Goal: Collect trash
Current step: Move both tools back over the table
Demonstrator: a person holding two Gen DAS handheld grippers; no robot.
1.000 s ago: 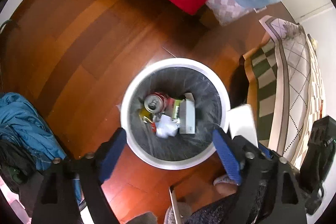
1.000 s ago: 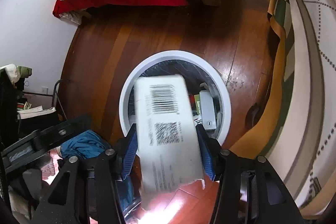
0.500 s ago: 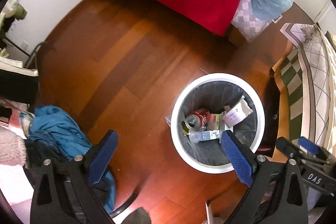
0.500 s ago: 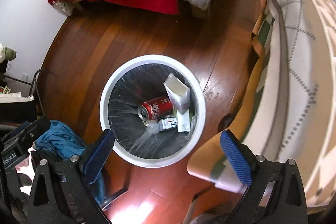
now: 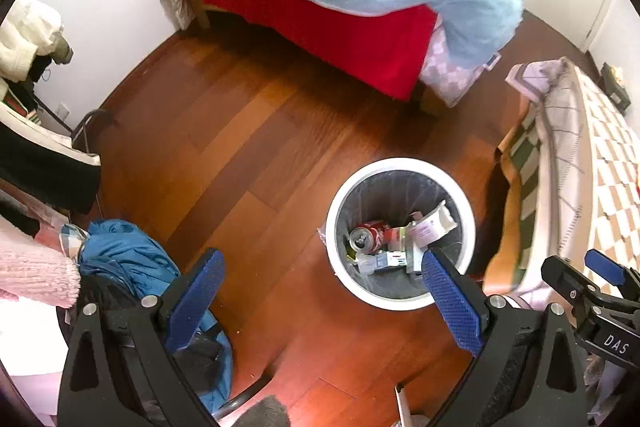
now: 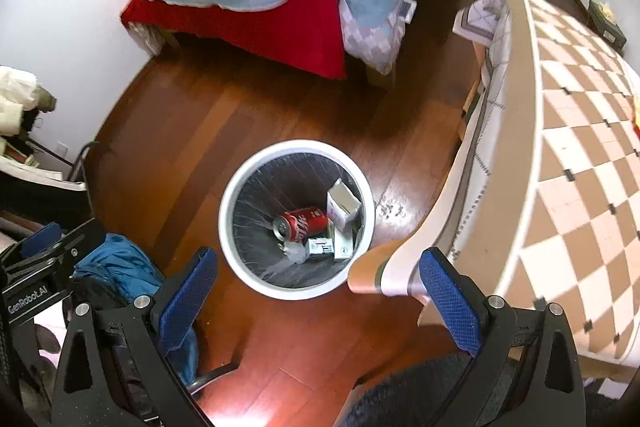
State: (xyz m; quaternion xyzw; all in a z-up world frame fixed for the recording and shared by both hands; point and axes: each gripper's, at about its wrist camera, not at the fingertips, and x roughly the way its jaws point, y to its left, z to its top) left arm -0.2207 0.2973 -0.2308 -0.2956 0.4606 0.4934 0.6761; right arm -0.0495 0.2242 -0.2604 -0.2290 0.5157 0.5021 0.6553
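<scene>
A round white trash bin [image 5: 400,165] [image 6: 297,147] with a dark liner stands on the wooden floor. Inside lie a red soda can [image 5: 368,235] [image 6: 301,223], a white carton [image 5: 432,227] [image 6: 342,206] leaning on the bin wall, and smaller boxes and wrappers. My left gripper [image 5: 324,299] hovers open above the floor, its right blue pad [image 5: 452,307] over the bin's near edge. My right gripper [image 6: 320,297] is open and empty, high above the bin's near rim. Each gripper shows at the edge of the other's view.
A bed [image 5: 320,23] with a red sheet and light blue duvet stands at the back. A table with a checkered cloth [image 6: 580,167] is on the right. Blue clothing [image 5: 128,259] is piled at the left, beside a chair with garments.
The right gripper opened and let go of the white carton, which now lies in the bin. Both grippers have risen away from the bin, so more of the room shows.
</scene>
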